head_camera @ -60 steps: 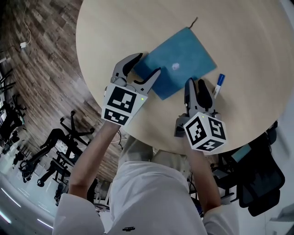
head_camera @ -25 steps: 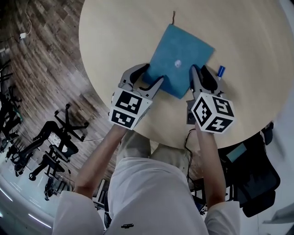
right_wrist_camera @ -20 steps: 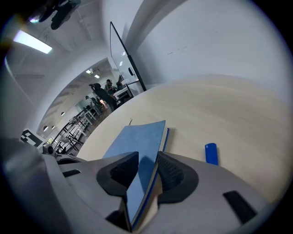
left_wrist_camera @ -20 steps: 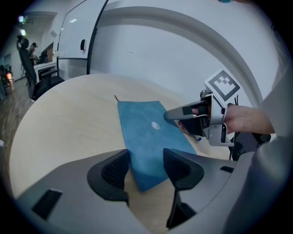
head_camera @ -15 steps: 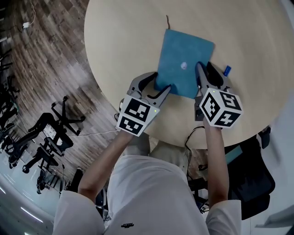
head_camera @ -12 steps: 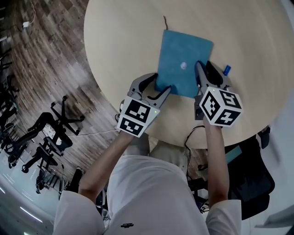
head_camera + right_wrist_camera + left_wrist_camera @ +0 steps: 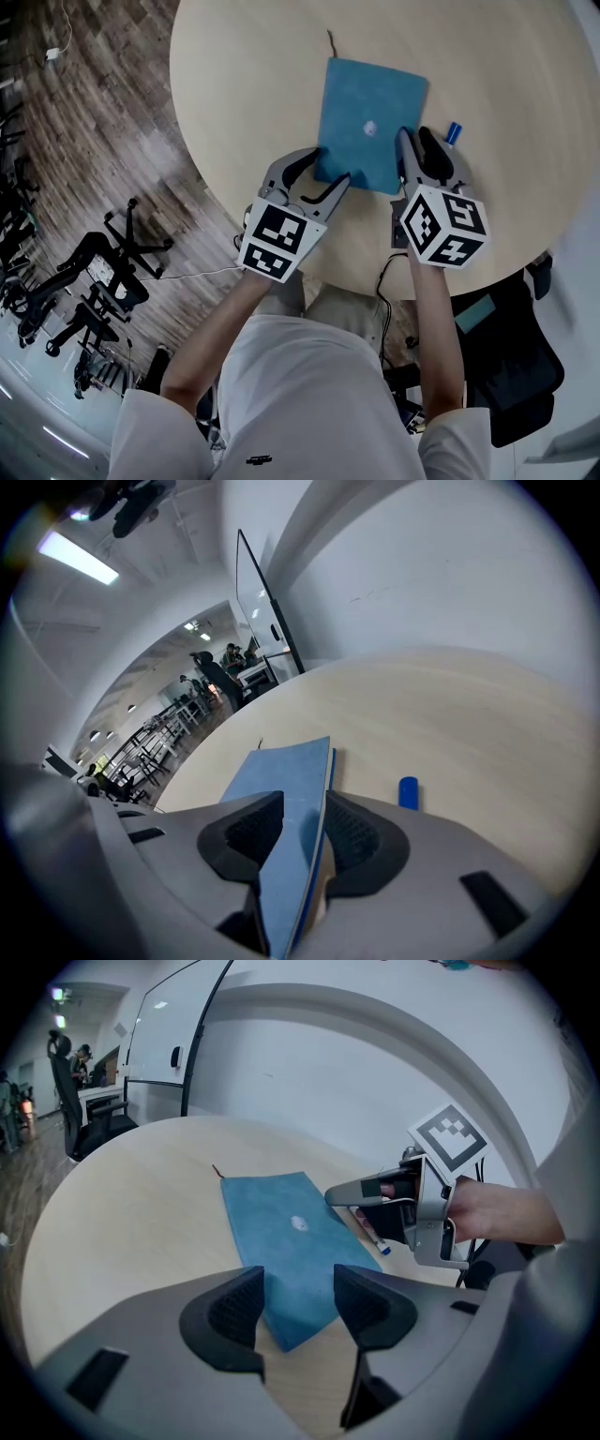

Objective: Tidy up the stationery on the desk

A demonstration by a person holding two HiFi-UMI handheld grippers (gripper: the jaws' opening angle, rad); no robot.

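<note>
A: Where is the blue notebook (image 7: 369,124)?
B: On the counter (image 7: 244,84), close to the near rim. The right tongs (image 7: 416,141) pinch its right edge. The left tongs (image 7: 326,169) gape wide at its near corner. Lots of counter lies beyond its far edge.

Bright, even light, fisheye-bent edges

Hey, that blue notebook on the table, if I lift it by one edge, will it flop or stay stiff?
Probably fairly stiff: the edge of the notebook runs straight out from between the jaws of the right gripper, with no sag visible. It looks thin, so it is likely light. The cover seems matte, so it should not slip easily.
</note>
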